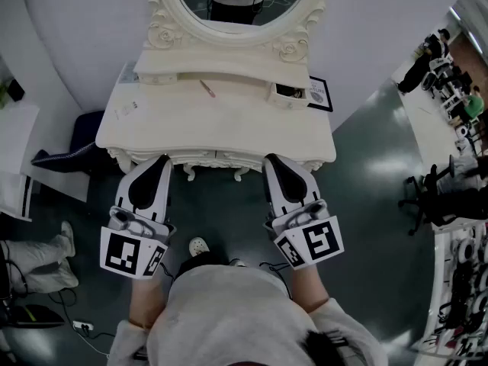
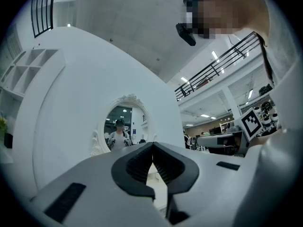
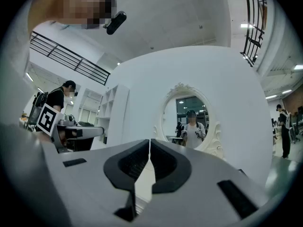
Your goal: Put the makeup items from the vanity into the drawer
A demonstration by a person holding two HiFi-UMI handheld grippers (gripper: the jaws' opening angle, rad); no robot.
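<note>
Since the ribbed pads of our left gripper meet at their tips with nothing between them, that one is closed and empty. The right gripper is the same, its pads pressed together along a thin seam on no object. We hold both low in front of our body, side by side and well apart. Their tips reach the front edge of the vanity without touching anything on it.

Further out, on the cream top, one makeup item lies loose: a slim pink stick. It rests at a slant near the back, left of centre, just in front of the raised rear shelf. A small pale thing lies near the left edge, too small for us to identify.

At the right end of the shelf a small drawer stands pulled out, dark inside, well apart from the stick. Just beside it, at the back right corner, sits a dark-framed card.

Behind all this rises the oval mirror in its carved frame.
</note>
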